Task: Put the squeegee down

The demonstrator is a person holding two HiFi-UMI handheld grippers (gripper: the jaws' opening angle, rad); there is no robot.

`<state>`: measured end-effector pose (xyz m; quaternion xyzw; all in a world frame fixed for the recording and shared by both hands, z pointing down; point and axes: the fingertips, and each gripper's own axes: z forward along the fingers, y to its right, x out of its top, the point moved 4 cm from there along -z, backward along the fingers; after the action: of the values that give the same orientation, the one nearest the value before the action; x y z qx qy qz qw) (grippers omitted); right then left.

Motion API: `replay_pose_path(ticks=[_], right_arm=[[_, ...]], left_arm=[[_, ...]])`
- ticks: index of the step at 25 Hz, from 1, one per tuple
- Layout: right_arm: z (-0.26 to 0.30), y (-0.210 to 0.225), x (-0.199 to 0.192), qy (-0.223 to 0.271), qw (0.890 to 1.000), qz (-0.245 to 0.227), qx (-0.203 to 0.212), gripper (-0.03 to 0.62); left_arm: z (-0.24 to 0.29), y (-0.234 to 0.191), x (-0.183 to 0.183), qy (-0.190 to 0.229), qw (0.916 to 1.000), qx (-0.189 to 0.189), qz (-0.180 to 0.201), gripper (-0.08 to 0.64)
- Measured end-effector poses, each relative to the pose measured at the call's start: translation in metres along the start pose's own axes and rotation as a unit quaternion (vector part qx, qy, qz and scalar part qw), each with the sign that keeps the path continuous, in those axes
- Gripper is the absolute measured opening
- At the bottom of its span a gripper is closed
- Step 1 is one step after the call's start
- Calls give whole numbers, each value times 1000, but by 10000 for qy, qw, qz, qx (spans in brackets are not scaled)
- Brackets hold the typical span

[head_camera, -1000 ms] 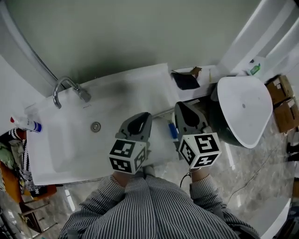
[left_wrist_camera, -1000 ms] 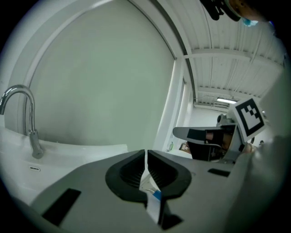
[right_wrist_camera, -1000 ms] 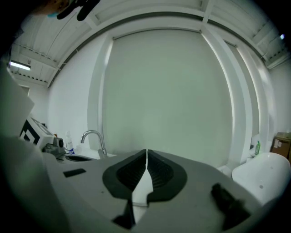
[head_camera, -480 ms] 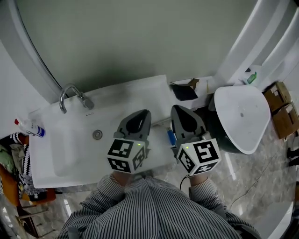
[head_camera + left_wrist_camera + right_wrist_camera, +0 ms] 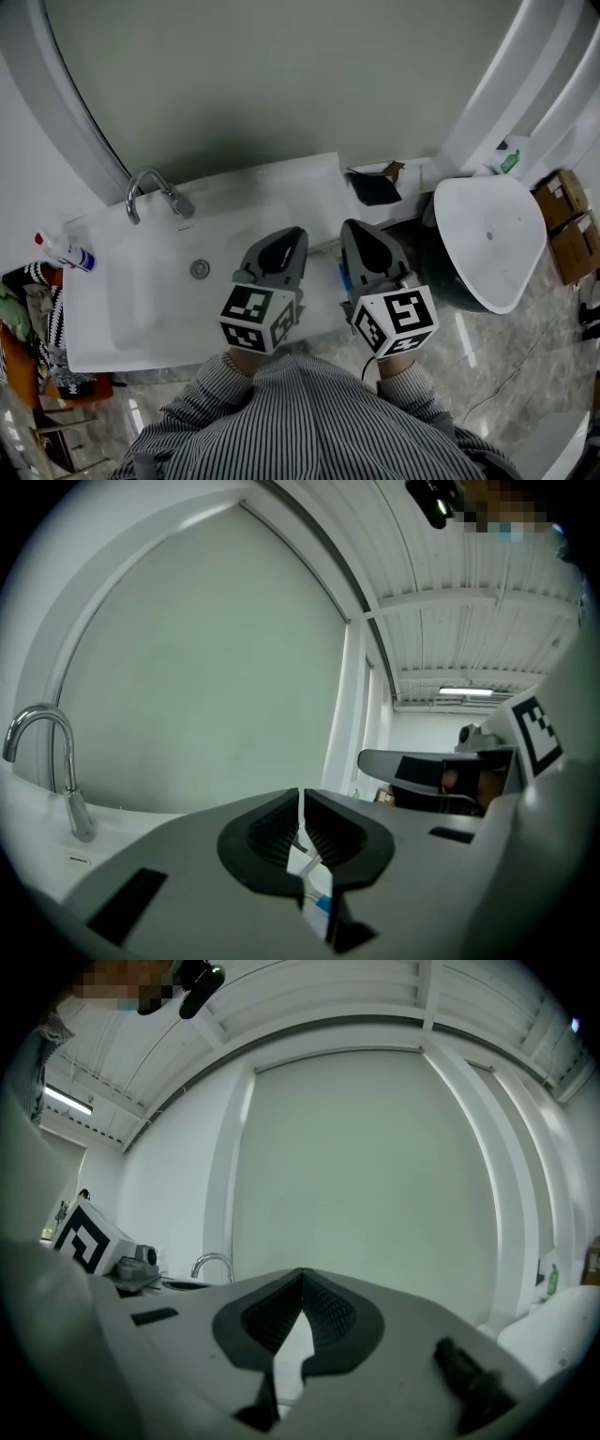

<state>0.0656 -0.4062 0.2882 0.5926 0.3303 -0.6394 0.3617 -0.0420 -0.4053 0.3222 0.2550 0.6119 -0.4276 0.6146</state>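
The white sink basin (image 5: 141, 300), left of the left gripper (image 5: 292, 234), has one drain (image 5: 200, 269) in its floor and one faucet (image 5: 155, 187) above it. Right of the right gripper (image 5: 356, 230), a white lid (image 5: 487, 234) covers one dark bin (image 5: 433, 267). The squeegee (image 5: 343, 276), seen as a blue sliver, lies on the counter (image 5: 319, 202) between the two grippers. Both grippers' jaws are pressed together on nothing.

sink (image 5: 103, 323): was white
faucet (image 5: 150, 187): was chrome
shirt (image 5: 300, 422): had grey-white pinstripes
squeegee (image 5: 344, 275): showed blue
floor (image 5: 525, 366): was grey, veined marble pattern
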Motion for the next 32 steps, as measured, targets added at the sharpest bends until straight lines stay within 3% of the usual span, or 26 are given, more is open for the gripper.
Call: replay_pose_path(ticks=[32], right_arm=[[-16, -18, -35, -289, 9986, 354, 247, 15]], left_arm=[[-15, 10, -21, -252, 9996, -77, -74, 28]])
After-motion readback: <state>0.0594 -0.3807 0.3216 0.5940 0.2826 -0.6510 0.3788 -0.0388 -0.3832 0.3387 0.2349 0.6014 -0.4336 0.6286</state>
